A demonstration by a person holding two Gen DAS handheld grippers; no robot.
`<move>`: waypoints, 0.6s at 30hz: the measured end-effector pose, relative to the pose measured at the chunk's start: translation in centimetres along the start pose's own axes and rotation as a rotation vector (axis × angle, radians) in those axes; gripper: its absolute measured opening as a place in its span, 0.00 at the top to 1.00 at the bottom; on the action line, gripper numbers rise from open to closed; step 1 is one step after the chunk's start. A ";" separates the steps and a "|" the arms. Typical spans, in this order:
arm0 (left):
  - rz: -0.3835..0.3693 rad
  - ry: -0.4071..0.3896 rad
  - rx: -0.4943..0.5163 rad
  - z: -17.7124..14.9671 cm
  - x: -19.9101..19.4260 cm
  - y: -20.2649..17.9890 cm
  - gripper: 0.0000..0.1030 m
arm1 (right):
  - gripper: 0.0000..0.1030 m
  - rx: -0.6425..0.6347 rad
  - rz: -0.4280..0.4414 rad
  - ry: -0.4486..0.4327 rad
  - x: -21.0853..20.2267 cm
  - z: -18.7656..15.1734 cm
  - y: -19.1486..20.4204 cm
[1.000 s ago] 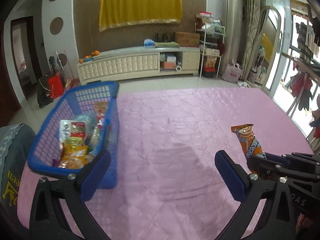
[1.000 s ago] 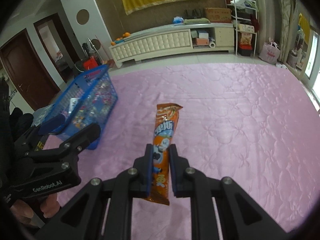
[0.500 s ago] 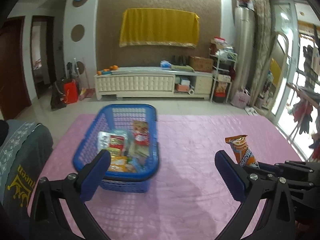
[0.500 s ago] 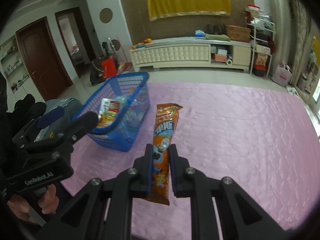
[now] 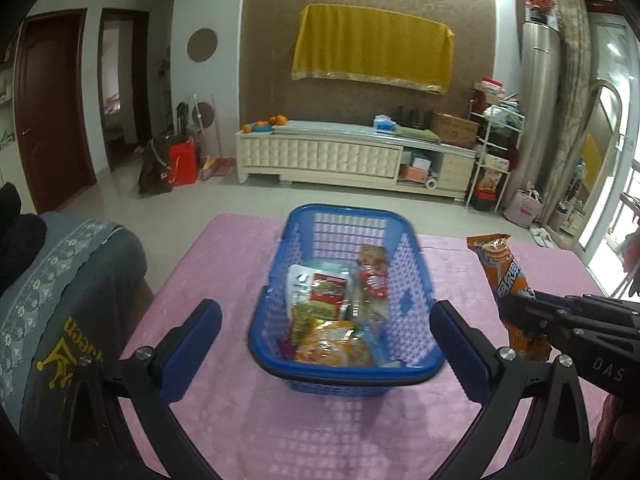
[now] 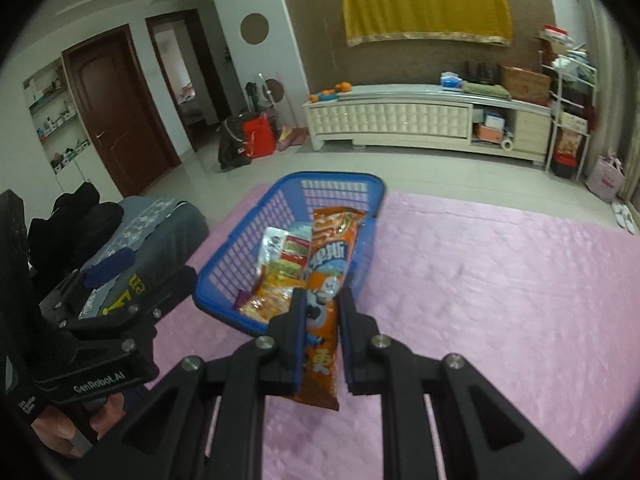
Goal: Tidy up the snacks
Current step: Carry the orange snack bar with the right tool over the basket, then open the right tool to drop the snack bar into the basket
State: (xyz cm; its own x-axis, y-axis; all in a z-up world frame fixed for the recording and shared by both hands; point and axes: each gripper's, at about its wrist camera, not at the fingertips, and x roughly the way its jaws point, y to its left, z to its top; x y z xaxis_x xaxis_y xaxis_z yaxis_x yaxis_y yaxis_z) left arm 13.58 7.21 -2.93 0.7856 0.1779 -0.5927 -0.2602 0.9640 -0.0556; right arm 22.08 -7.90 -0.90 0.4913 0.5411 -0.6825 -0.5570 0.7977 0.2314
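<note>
Brown wall [image 5: 360, 8], cream cabinet [image 5: 340, 156]

Yellow cloth [image 5: 372, 50] on brown wall above cream cabinet [image 5: 320, 156]; oranges [image 5: 276, 121] at cabinet's left end. Red bag [image 5: 182, 164] on floor near dark doors [image 5: 52, 100].

**A lived-in family living room**

We see a home: a long cream cabinet [image 5: 320, 156] with oranges [image 5: 272, 121] on top, a yellow cloth [image 5: 372, 54] on the wall, wooden doors [image 6: 120, 108], tiled floor, cluttered shelves [image 6: 568, 104].

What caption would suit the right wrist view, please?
Right gripper holds an orange snack packet above the blue basket.
</note>
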 end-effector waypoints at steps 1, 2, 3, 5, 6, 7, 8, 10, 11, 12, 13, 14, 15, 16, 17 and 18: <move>0.007 0.004 -0.001 0.0 0.3 0.3 0.00 | 0.81 -0.008 0.004 0.009 0.7 0.2 0.3; 0.019 0.010 -0.002 0.1 0.8 0.7 0.00 | 0.81 -0.013 0.007 0.016 1.1 0.4 0.4; 0.029 0.016 -0.002 0.2 1.1 0.9 0.00 | 0.81 -0.017 0.011 0.023 1.8 0.6 0.6; 0.048 0.025 -0.005 0.3 2.0 1.6 0.00 | 0.81 -0.016 0.022 0.047 3.5 1.0 0.9; 0.053 0.030 -0.010 0.3 2.4 1.9 0.00 | 0.81 -0.013 0.024 0.056 4.1 1.0 1.0; 0.055 0.033 -0.015 0.4 2.7 2.4 0.00 | 0.81 -0.007 0.020 0.071 5.0 1.1 1.0; 0.059 0.038 -0.024 0.4 3.2 2.8 0.00 | 0.81 -0.002 0.012 0.082 5.5 0.9 1.0; 0.065 0.046 -0.033 0.4 3.9 3.5 0.00 | 0.81 0.011 0.000 0.106 6.8 0.9 0.7; 0.069 0.050 -0.036 0.4 4.1 3.7 0.00 | 0.81 0.014 -0.004 0.115 7.3 1.0 0.6; 0.071 0.056 -0.041 0.3 4.5 3.9 0.00 | 0.81 0.013 -0.008 0.123 7.6 0.9 0.5; 0.069 0.061 -0.043 0.3 4.8 4.1 0.00 | 0.81 0.010 -0.016 0.129 7.9 0.8 0.5; 0.068 0.066 -0.043 0.3 5.1 4.1 0.00 | 0.81 0.007 -0.024 0.135 8.2 0.9 0.4; 0.069 0.070 -0.039 0.1 5.3 4.1 0.00 | 0.81 0.003 -0.035 0.141 8.5 0.8 0.3; 0.069 0.075 -0.032 0.0 5.4 4.0 0.00 | 0.81 0.003 -0.050 0.146 8.7 1.0 0.3; 0.070 0.080 -0.022 -0.2 5.6 3.8 0.00 | 0.79 0.002 -0.069 0.147 8.8 0.9 0.2; 0.070 0.085 -0.010 -0.4 5.6 3.7 0.00 | 0.70 -0.004 -0.091 0.147 8.9 0.8 0.1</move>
State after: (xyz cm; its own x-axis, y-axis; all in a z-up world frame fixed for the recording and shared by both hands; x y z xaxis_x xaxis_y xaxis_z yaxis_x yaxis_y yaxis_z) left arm 16.83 11.66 -6.74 0.7146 0.2267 -0.6617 -0.3184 0.9478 -0.0191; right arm 26.92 -2.78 -6.38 0.4366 0.4214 -0.7949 -0.5177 0.8402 0.1611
